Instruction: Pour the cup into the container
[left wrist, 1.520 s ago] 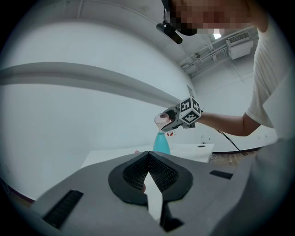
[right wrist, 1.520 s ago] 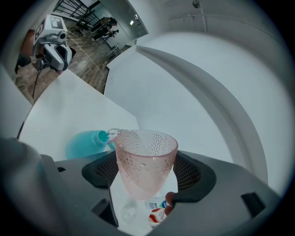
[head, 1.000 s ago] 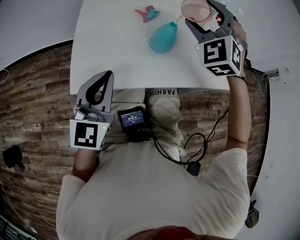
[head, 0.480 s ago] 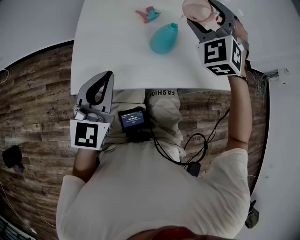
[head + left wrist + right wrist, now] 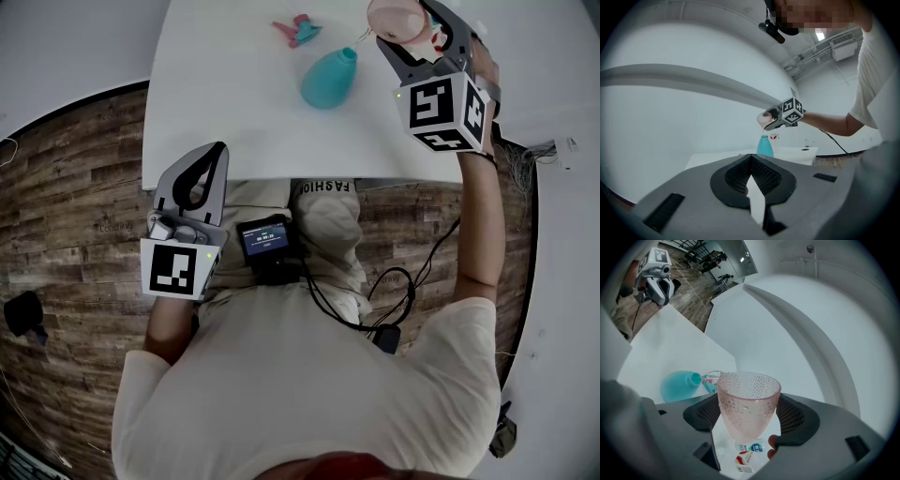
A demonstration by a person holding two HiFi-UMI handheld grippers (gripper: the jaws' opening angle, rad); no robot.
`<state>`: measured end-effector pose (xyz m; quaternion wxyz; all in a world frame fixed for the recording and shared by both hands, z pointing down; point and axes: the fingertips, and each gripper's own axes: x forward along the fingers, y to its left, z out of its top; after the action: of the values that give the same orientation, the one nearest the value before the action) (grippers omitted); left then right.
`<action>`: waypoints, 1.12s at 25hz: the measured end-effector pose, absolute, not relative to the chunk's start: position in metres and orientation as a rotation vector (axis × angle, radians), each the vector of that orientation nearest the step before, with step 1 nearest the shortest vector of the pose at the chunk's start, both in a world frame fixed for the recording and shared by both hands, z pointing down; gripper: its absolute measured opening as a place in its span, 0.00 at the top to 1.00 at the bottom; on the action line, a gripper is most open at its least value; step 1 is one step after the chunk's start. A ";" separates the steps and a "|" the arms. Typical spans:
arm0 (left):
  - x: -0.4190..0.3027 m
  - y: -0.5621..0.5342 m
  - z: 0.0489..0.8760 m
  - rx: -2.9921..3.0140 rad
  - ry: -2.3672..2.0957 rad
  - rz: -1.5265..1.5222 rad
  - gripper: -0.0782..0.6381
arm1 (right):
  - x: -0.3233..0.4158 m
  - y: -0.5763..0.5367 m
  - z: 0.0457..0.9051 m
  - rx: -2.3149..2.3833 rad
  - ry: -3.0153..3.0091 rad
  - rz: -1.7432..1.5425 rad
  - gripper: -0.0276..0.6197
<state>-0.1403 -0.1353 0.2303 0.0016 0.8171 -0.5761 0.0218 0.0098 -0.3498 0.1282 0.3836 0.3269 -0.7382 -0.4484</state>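
Pink dimpled cup [image 5: 747, 401] clamped in right gripper [image 5: 405, 25], tipped just above teal bottle [image 5: 328, 78] (upright) on white table [image 5: 225, 112], left gripper [image 5: 219, 150] closed, empty, near table's front edge, wood-plank floor [image 5: 75, 187], curved white wall [image 5: 825, 324].

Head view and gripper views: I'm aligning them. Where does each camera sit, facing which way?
Head view: on the head, steeply down at the table; torso and arms show.
Left gripper view: on left gripper, across the table; shut jaws show.
Right gripper view: on right gripper, along jaws clamping the pink cup.
All share the teal bottle.
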 end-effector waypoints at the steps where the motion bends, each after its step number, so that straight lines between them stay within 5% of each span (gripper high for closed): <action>1: -0.140 -0.135 0.230 2.565 -1.808 0.068 0.88 | 0.010 -0.350 0.127 0.834 -1.880 -1.145 0.38; 28: -0.147 -0.134 0.233 2.552 -1.816 0.061 0.88 | 0.007 -0.348 0.114 0.854 -1.840 -1.207 0.38</action>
<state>-0.1467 -0.1343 0.2331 0.0044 0.8147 -0.5796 0.0193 0.0073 -0.3484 0.1141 0.3808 0.3345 -0.7208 -0.4728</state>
